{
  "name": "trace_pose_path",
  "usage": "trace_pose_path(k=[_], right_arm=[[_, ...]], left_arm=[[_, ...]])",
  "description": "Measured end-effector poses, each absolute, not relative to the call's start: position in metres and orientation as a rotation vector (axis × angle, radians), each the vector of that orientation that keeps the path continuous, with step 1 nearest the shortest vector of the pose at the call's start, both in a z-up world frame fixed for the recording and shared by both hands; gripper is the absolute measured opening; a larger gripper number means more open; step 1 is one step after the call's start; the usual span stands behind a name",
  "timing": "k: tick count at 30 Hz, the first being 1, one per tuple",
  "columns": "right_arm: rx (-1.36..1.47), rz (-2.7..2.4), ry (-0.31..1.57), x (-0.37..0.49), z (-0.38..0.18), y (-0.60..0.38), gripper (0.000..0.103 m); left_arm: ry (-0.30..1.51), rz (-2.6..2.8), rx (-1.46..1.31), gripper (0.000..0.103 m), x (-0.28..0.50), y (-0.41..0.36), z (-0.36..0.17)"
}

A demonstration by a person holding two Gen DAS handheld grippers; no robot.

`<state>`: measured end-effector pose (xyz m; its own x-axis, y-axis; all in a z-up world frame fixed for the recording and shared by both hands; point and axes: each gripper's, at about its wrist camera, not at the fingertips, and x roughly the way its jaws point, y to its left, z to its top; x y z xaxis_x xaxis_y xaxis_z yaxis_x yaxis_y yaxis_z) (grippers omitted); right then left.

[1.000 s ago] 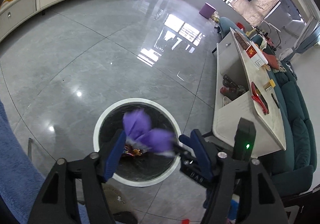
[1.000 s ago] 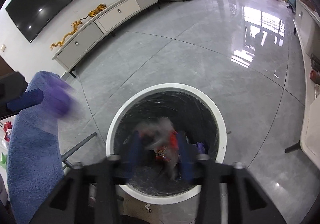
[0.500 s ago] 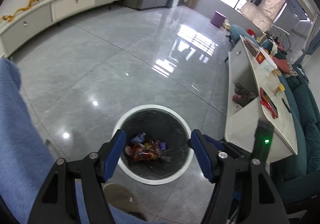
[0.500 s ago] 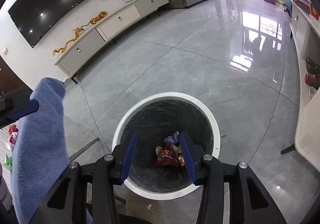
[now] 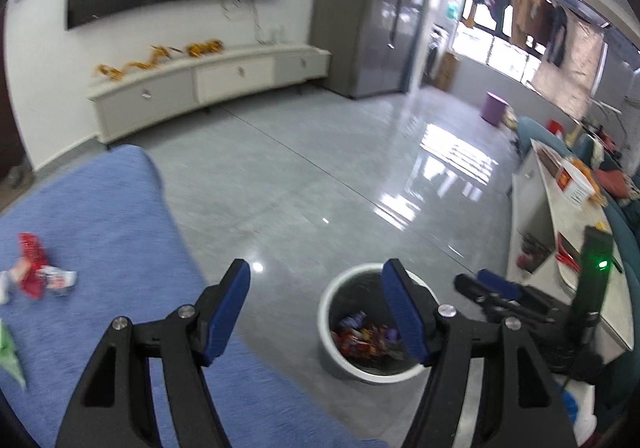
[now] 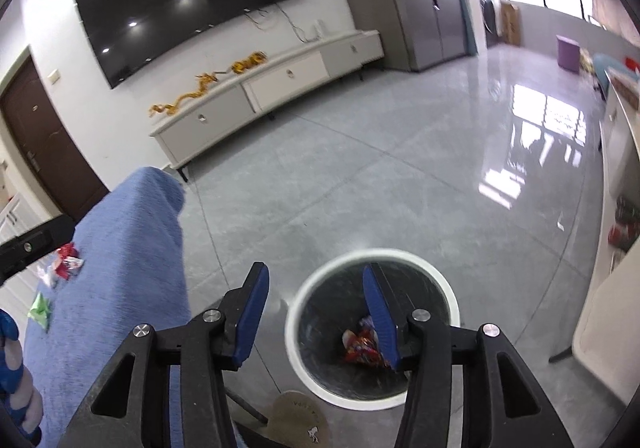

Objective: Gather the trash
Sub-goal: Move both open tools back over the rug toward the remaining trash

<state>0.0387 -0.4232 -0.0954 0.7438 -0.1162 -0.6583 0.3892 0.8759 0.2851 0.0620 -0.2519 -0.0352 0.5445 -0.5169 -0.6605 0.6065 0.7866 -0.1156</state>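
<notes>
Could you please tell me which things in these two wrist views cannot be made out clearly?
- Trash in the bin: left wrist view, partly behind the left gripper; wrappers blurred, no count possible.
- Bin contents: right wrist view, part hidden behind a finger of the opening, empty right gripper.
- Red wrapper on the blue cloth: left wrist view, motion-blurred, print unreadable.
- Green wrapper: left wrist view, cut off by the edge.

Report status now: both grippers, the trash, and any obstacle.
Left gripper open, empty. Right gripper opening, empty. Wrappers in bin; red wrapper and green wrapper on blue cloth. Nothing in the way.
</notes>
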Motion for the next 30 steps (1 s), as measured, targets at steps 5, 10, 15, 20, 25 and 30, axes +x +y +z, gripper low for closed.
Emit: trace_pose_path(k=[5, 10, 15, 20, 25, 30], right_arm=[[0.366, -0.249, 0.656, 0.048, -0.075, -0.395, 0.053], [0.318, -0.217, 0.639, 0.051, -0.057, -0.367, 0.057], [0.263, -0.195, 0.621, 0.05, -0.039, -0.34, 0.057], [0.209, -0.176, 0.596, 0.048, -0.02, -0.316, 0.058], [0.167, -0.15, 0.572, 0.053, -0.007, -0.293, 0.058], [0.125, -0.119, 0.572, 0.062, -0.004, -0.266, 0.058]], left_arm=[[0.665, -0.595, 0.114, 0.074, 0.057, -0.212, -0.019], [0.629, -0.537, 0.099, 0.074, 0.051, -0.184, -0.01], [0.603, -0.494, 0.064, 0.074, 0.046, -0.15, -0.001], [0.571, -0.458, 0.034, 0.074, 0.039, -0.124, 0.008], [0.544, -0.426, 0.013, 0.074, 0.032, -0.101, 0.011], [0.542, -0.394, -0.016, 0.074, 0.032, -0.073, 0.01]])
